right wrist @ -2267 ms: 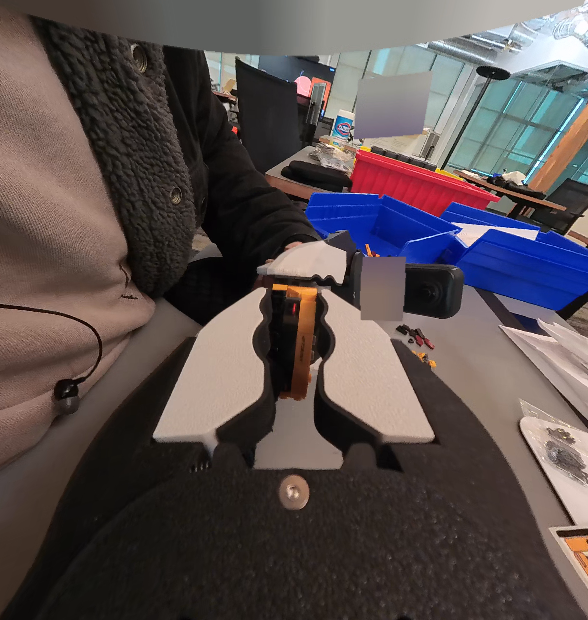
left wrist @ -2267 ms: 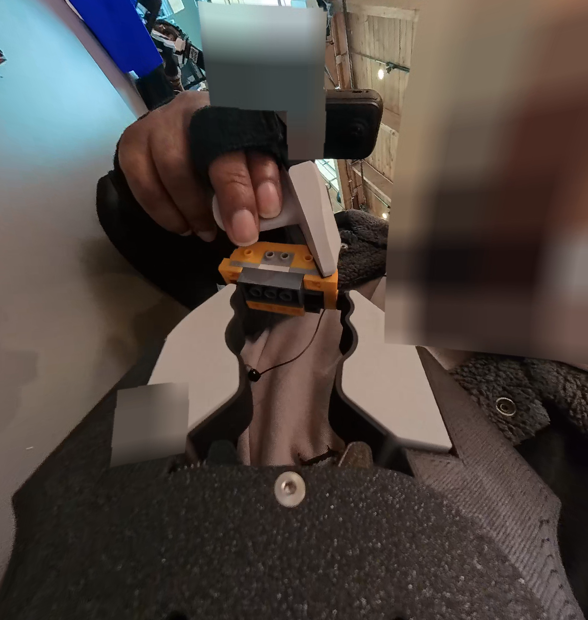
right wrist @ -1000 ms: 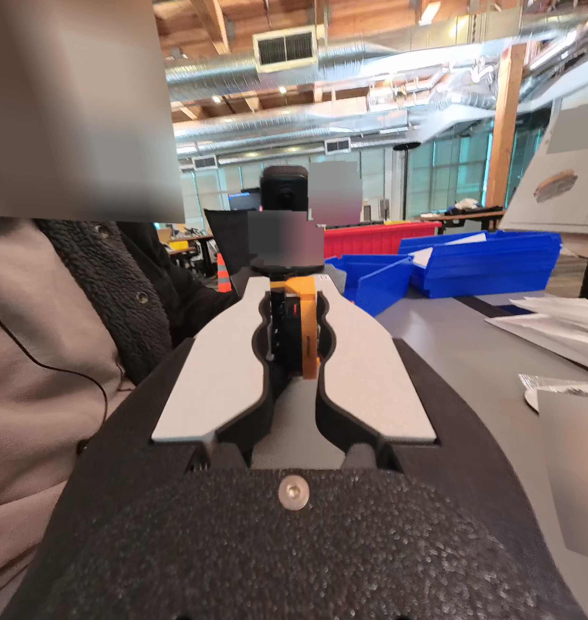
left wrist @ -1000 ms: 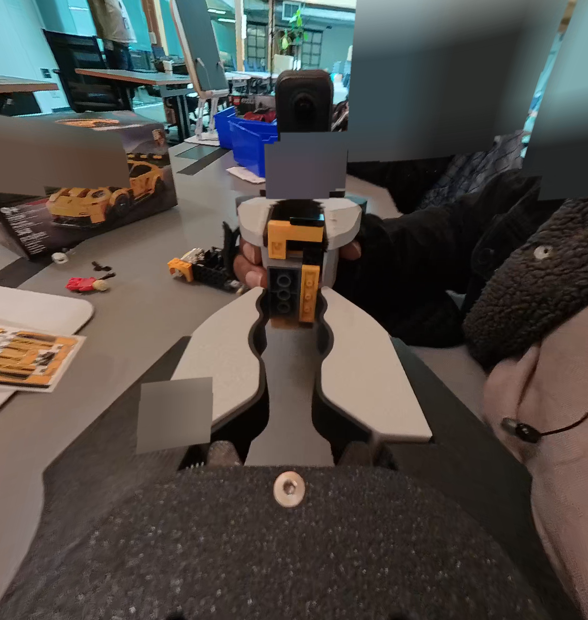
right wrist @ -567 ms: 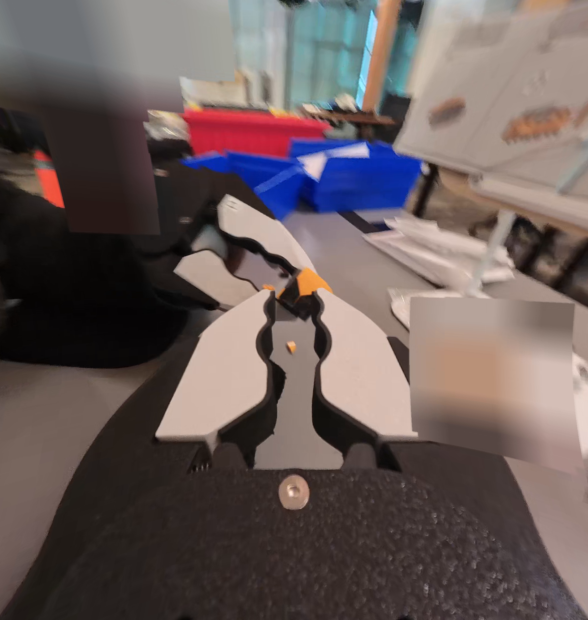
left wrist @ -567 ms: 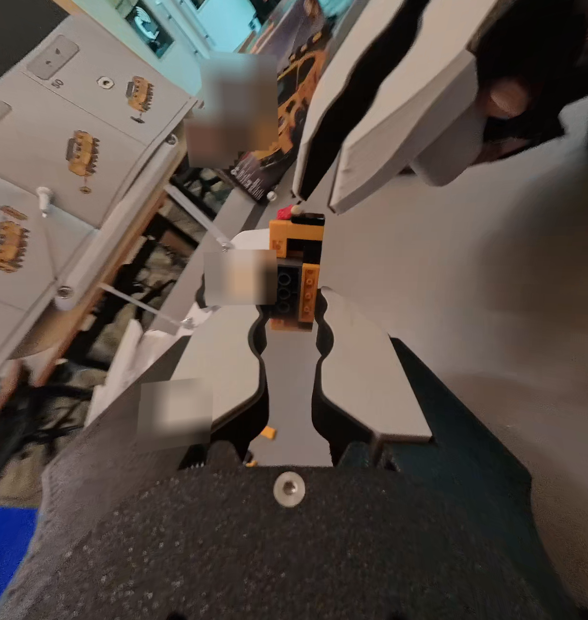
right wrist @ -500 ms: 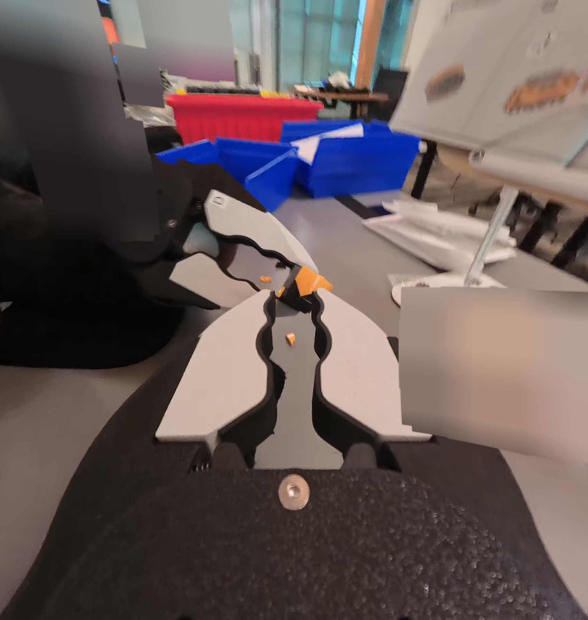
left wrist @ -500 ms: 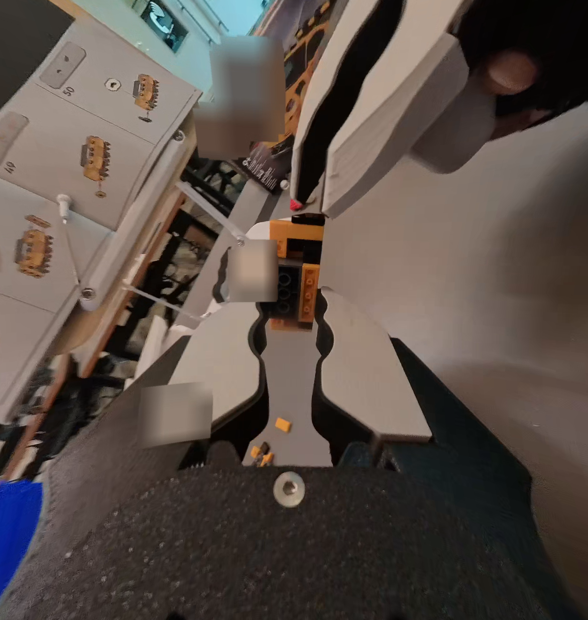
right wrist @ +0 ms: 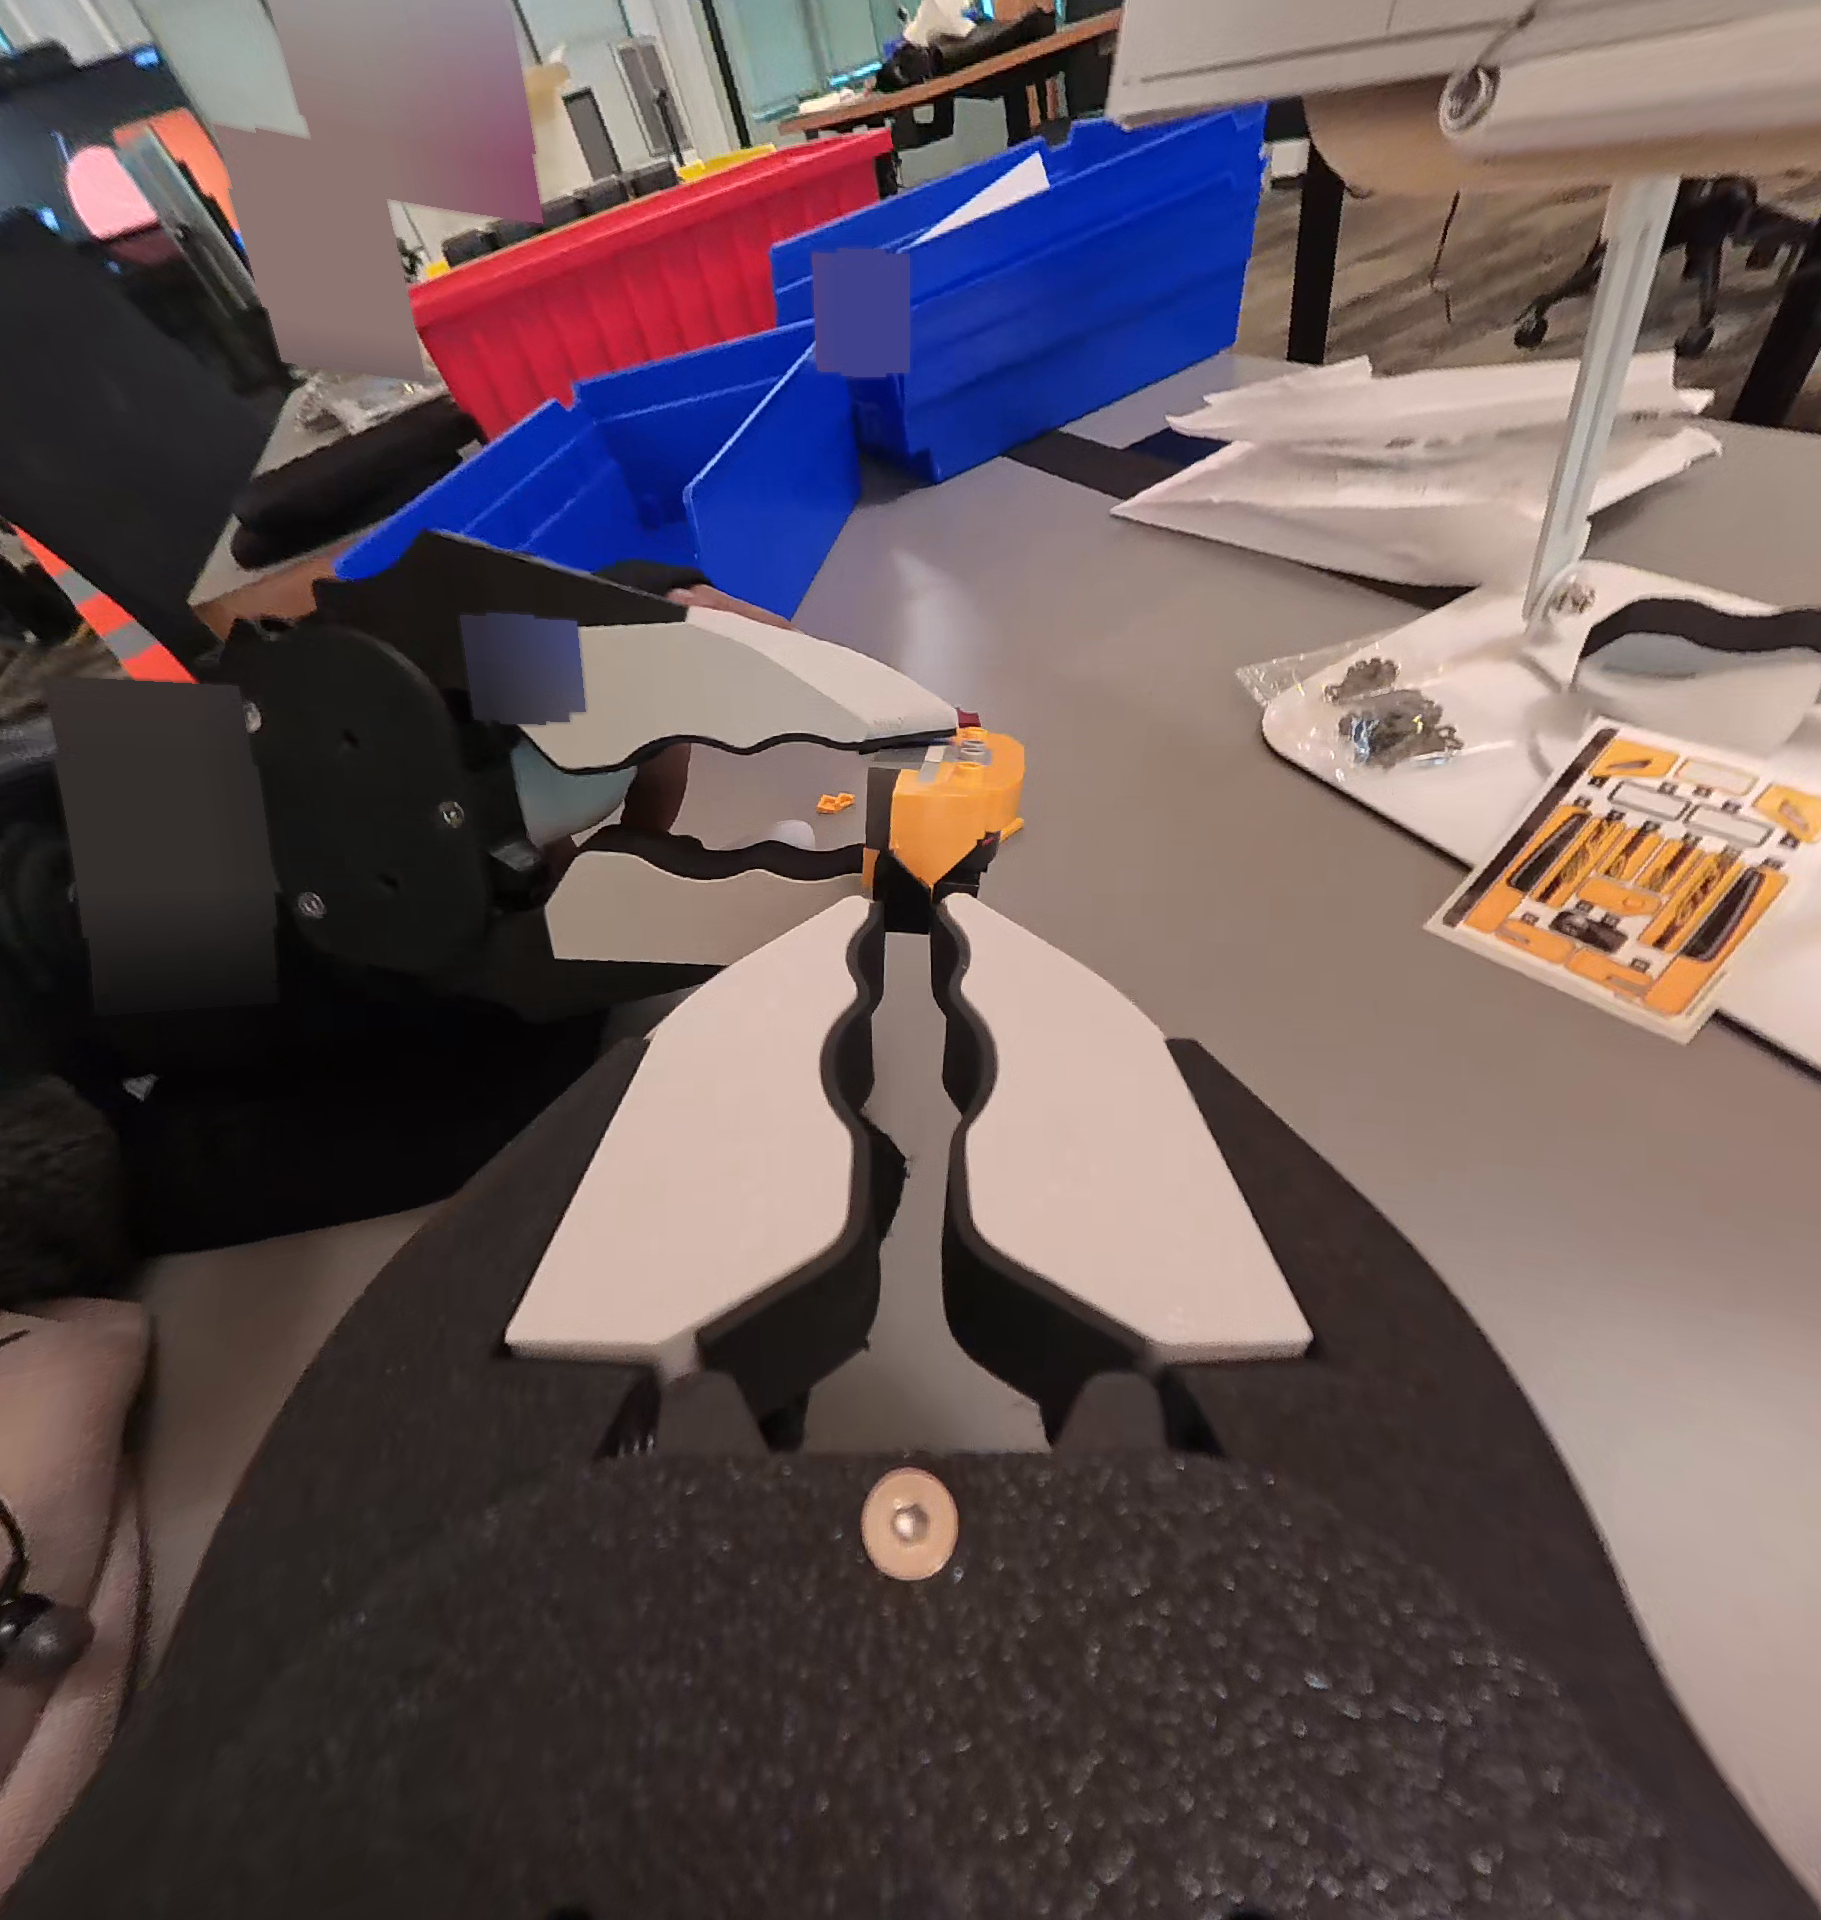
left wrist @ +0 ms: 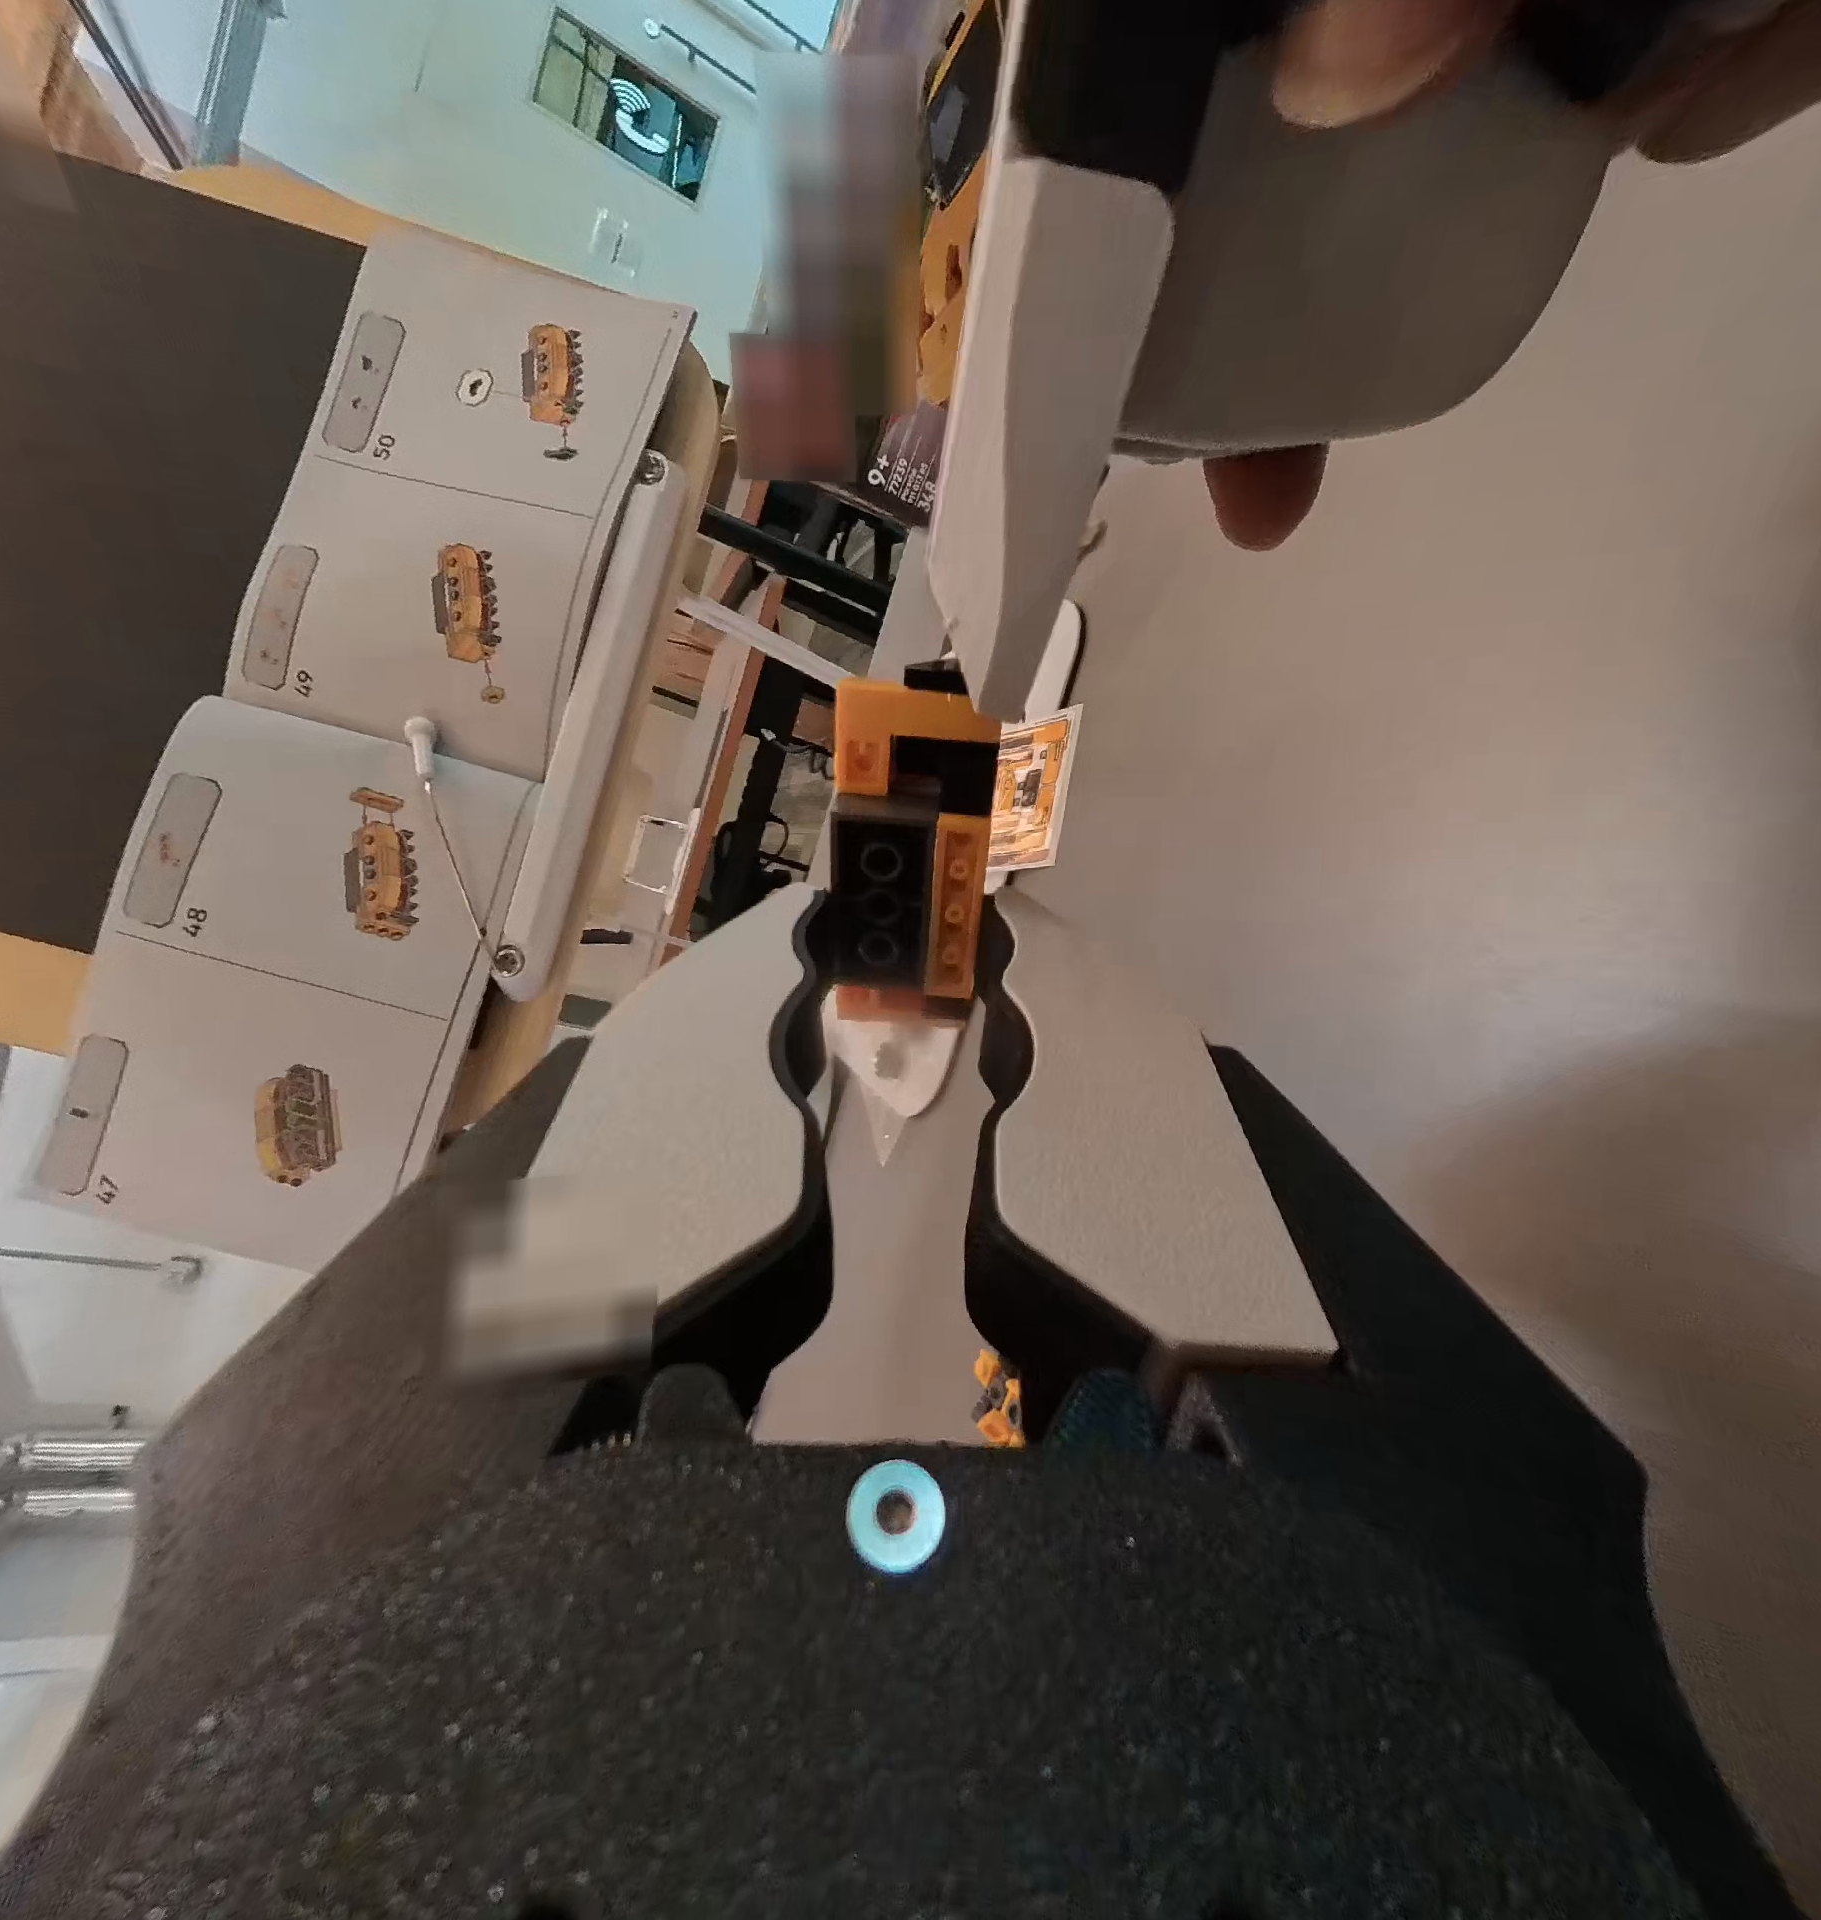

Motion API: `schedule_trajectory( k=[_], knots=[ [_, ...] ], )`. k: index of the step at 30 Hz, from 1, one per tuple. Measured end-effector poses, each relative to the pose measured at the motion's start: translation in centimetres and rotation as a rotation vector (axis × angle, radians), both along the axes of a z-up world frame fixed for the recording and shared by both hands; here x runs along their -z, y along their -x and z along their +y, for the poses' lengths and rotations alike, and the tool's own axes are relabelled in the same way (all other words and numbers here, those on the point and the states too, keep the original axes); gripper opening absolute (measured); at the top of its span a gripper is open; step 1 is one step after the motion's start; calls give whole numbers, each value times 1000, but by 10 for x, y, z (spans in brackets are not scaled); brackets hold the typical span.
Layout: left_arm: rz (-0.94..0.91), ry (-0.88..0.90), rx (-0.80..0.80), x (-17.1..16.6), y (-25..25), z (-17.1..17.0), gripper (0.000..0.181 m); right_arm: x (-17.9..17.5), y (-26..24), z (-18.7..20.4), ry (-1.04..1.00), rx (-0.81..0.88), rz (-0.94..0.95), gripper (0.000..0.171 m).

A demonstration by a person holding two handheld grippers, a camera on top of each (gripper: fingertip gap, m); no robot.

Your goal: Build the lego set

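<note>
My left gripper (left wrist: 904, 914) is clamped on the orange and black lego piece (left wrist: 911, 883) above the grey table (right wrist: 1301, 1195), while my right gripper (right wrist: 906, 914) pinches its black lower corner.

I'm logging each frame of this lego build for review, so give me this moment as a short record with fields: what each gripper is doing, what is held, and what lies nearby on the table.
left gripper: shut on the lego assembly
lego assembly: orange and black bricks, held off the table
right gripper: tips nearly closed at the assembly's black lower edge; grip cannot be told
sticker sheet: flat on the grey table, right of the grippers
instruction booklet: open on a stand
blue bins: at the table's far side
</note>
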State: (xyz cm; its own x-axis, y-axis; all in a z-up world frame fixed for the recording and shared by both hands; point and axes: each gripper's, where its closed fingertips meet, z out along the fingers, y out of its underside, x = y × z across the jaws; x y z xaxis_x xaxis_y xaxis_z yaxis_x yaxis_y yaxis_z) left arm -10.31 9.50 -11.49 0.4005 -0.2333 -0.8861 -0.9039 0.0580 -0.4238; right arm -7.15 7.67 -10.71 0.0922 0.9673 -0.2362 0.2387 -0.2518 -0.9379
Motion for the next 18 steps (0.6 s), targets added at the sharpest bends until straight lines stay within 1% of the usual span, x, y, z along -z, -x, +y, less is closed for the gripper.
schedule_trajectory(
  k=[7, 18],
  knots=[
    [51, -4, -13, 4, 0, 0, 26, 6, 0, 1, 86, 8, -21, 8],
    [72, -1, -17, 7, 0, 1, 26, 10, -1, 2, 138, 11, -36, 8]
  ],
)
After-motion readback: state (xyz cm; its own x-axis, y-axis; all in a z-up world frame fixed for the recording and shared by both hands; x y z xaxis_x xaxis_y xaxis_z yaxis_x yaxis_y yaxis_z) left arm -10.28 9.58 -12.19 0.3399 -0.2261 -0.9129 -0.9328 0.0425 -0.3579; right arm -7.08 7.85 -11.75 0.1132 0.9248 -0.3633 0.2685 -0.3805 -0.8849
